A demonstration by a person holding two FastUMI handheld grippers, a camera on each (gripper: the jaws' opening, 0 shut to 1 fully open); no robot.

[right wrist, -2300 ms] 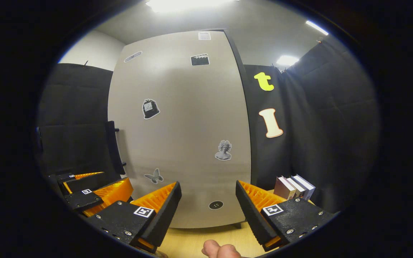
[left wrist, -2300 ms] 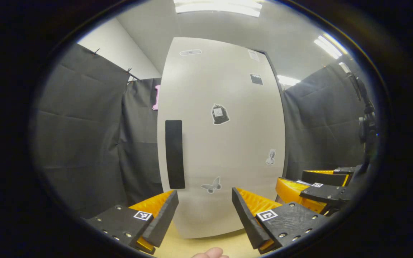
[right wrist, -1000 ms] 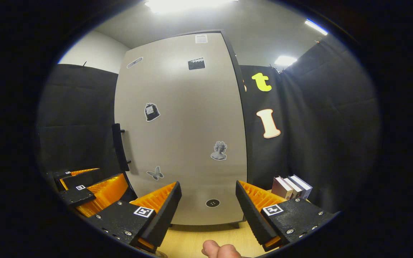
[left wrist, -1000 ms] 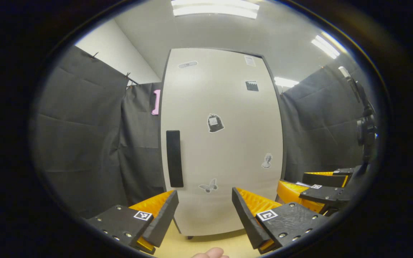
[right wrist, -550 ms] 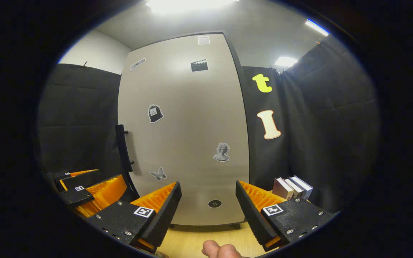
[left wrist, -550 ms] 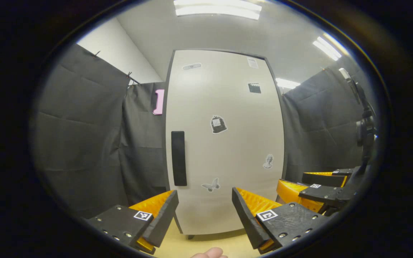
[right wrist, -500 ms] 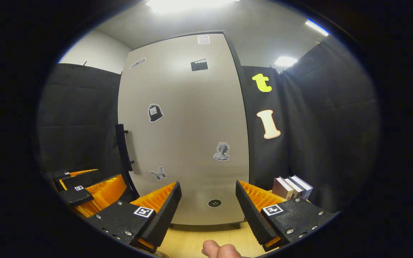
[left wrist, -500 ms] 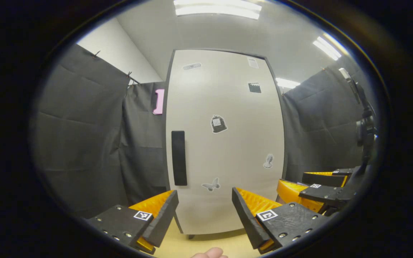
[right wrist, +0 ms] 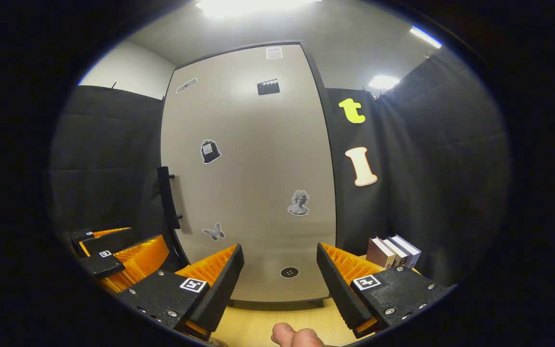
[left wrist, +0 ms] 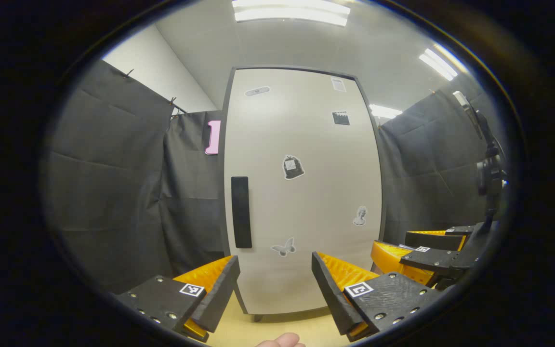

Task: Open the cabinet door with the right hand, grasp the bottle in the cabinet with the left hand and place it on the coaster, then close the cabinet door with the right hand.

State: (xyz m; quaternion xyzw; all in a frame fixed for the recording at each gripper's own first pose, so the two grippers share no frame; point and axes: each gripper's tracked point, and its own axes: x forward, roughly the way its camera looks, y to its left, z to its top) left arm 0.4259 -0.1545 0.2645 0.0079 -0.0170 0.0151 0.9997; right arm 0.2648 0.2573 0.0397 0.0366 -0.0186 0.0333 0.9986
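Your left gripper point(left wrist: 275, 284) and right gripper point(right wrist: 280, 284) both have jaws apart, empty, facing the smooth flat grey cabinet door point(right wrist: 253, 183), closed, with its black bar handle point(left wrist: 241, 212) at its left edge.

A cabinet stands on a table point(right wrist: 258, 325), its closed cabinet door point(left wrist: 301, 193) straight ahead of both grippers. In the left gripper view, the door handle point(left wrist: 241, 212) runs upright along the door's left edge, with stickers spread to its right. The left gripper point(left wrist: 275, 282) sits low in front of the door, jaws apart — the right gripper point(left wrist: 419, 250) lies beside it to the right. In the right gripper view, the right gripper point(right wrist: 280, 284) faces the door's lower part, the left gripper point(right wrist: 118, 253) to its left, below the handle. A row of books point(right wrist: 393, 250) stands on the table right of the cabinet, against the booth wall.
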